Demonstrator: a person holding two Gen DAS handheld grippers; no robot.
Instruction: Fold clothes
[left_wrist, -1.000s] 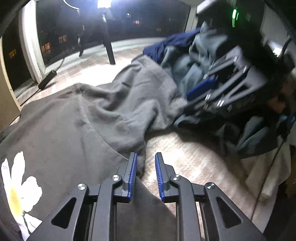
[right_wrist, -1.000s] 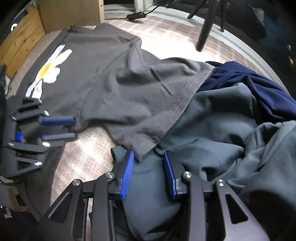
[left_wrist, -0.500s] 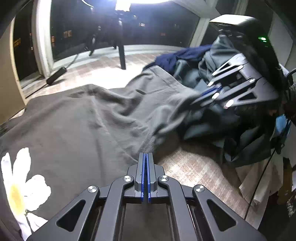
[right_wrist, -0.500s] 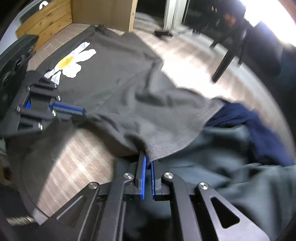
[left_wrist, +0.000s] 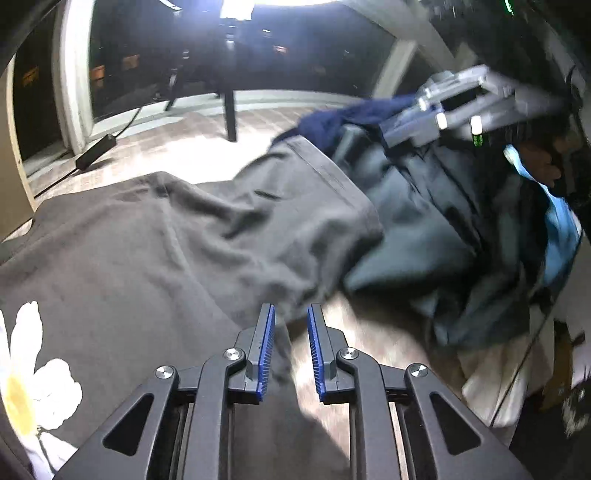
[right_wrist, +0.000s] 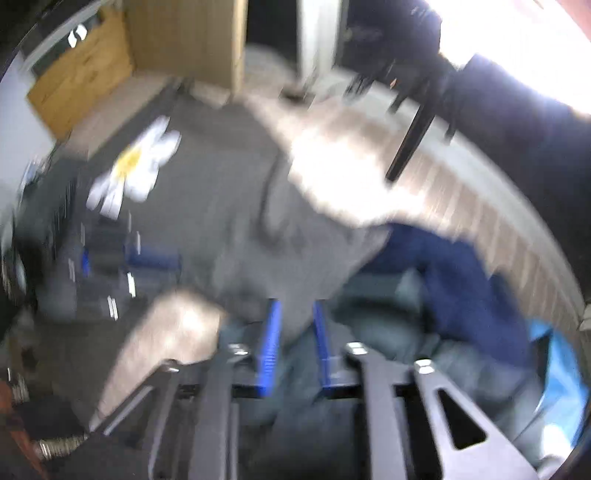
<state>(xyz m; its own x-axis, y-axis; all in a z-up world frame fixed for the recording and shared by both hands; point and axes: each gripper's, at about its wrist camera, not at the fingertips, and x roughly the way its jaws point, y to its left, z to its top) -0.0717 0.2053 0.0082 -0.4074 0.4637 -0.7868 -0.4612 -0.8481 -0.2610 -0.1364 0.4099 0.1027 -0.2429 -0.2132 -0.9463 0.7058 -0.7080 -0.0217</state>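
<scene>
Spread across the pale wood-grain table (left_wrist: 373, 343): grey T-shirt (left_wrist: 155, 251) with its white daisy print (left_wrist: 33, 369) at the near left, same as half a second ago. One sleeve (left_wrist: 314, 206) draped rightward, overlapping a heap of slate-grey clothes (left_wrist: 424, 229); half a second ago pulled taut between the two tongs, now slack and lying down. Dark navy garment (left_wrist: 332, 122) behind that heap, bright blue cloth (left_wrist: 557, 236) at the far right.

Left tongs (left_wrist: 290, 350): pressed fully together on the shirt edge half a second ago, now parted with a clear gap between the blue pads, nothing between them, shirt hem just ahead and partly under the left finger.

Right tongs (right_wrist: 295, 347): likewise clamped on the sleeve hem before, now spread apart, sleeve corner lying just in front of and between the tips, not pinched as far as the heavy blur allows. From the left wrist view, right tongs (left_wrist: 439, 110) raised above the clothes heap, higher than half a second ago, streaked with motion blur.

Black stand leg (left_wrist: 231, 114) upright on the far table edge, unchanged.
</scene>
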